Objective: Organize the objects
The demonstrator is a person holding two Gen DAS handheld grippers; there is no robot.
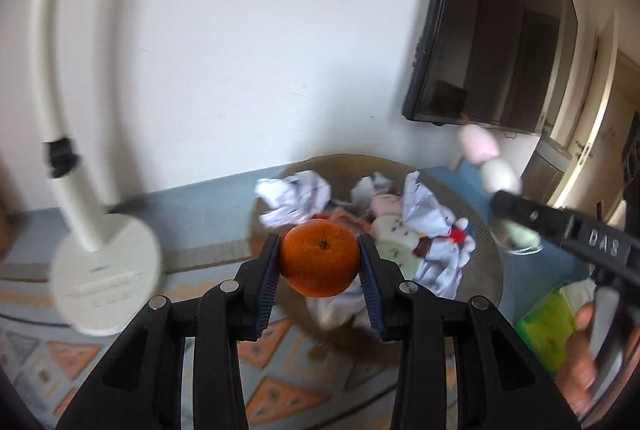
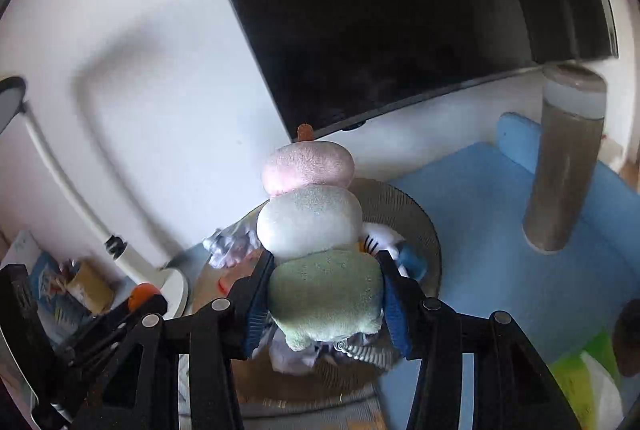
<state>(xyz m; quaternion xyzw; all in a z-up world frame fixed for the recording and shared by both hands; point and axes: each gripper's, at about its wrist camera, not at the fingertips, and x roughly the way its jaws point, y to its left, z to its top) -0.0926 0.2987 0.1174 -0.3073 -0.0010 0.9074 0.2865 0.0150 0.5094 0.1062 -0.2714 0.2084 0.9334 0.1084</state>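
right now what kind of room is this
Probably a living room or bedroom at home: a wall-mounted TV on a white wall, a desk lamp, and a patterned tablecloth under a basket of soft toys and crumpled paper.

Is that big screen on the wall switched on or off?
Off, as far as I can see: the screen is dark all over, showing only faint reflections of the room, no picture or light.

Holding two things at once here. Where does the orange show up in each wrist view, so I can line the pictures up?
Left wrist view: the orange sits at centre, clamped in the left gripper, above the round tray.
Right wrist view: only a small orange patch at lower left, at the tip of the left gripper.
Shared landmark: the white desk lamp, left of the tray in both.
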